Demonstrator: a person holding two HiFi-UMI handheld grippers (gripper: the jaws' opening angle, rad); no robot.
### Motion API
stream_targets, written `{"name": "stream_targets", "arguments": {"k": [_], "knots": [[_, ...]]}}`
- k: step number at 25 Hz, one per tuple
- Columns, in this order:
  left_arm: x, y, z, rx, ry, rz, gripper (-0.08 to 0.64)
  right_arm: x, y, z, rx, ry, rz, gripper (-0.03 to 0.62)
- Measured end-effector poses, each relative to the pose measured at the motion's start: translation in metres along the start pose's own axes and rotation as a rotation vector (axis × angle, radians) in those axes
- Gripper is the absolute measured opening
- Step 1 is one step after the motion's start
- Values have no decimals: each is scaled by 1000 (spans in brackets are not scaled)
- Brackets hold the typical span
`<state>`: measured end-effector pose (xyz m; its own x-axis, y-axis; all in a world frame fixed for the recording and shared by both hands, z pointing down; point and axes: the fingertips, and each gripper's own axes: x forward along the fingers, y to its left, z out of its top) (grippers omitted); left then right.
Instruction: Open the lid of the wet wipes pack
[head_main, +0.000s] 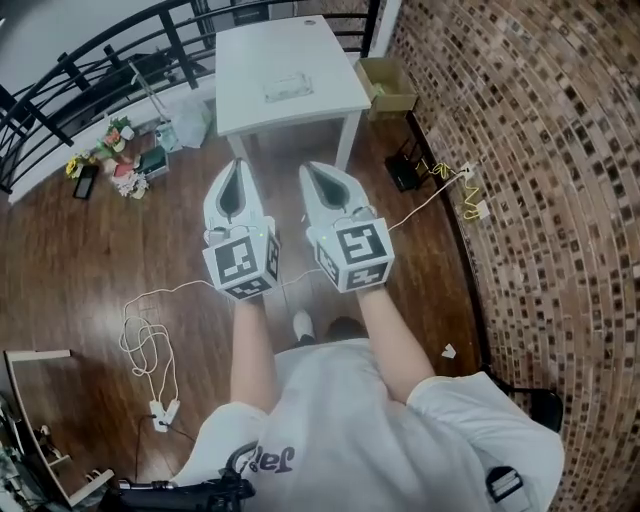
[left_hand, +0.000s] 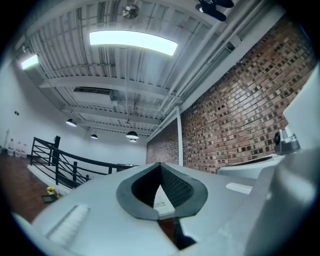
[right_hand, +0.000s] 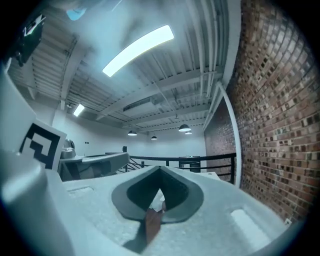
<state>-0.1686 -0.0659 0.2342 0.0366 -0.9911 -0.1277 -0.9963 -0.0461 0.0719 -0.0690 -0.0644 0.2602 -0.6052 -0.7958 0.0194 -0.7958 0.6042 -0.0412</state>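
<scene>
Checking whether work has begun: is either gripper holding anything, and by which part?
Nothing is held. The left gripper and right gripper are shut and empty, short of the pack on the table.

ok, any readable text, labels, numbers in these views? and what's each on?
None reads cleanly.
Dark print on the person's light T-shirt: partly folded away, not legible.
Black-and-white square markers on the cubes of the left gripper and right gripper: patterns only, no letters.
Clear flat wet wipes pack on the white rectangular table: label too small.
Both gripper views: no text.
</scene>
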Motion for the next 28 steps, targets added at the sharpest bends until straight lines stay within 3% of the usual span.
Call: {"name": "stream_targets", "arguments": {"k": [3,5,11,16,24,28], "knots": [[27,19,-16,-72,17,-2,15,26,-9,-6,-36,25,-13,-11],[41,21,-27,-78,39,-11,15,41,-19,-12,-20,39,-24,-11],[115,17,-45,-57,63,-50,15,114,-66,-27,18,49,-16,-11],[199,33,-50,-42,53,-8,15,184,-119,-14,13,22,9,-11],[332,8,-52,39,45,12,15,290,-224,17,32,-29,36,-11],[368,14,-66,65,79,34,15,331,-254,4,38,11,29,-11]]}}
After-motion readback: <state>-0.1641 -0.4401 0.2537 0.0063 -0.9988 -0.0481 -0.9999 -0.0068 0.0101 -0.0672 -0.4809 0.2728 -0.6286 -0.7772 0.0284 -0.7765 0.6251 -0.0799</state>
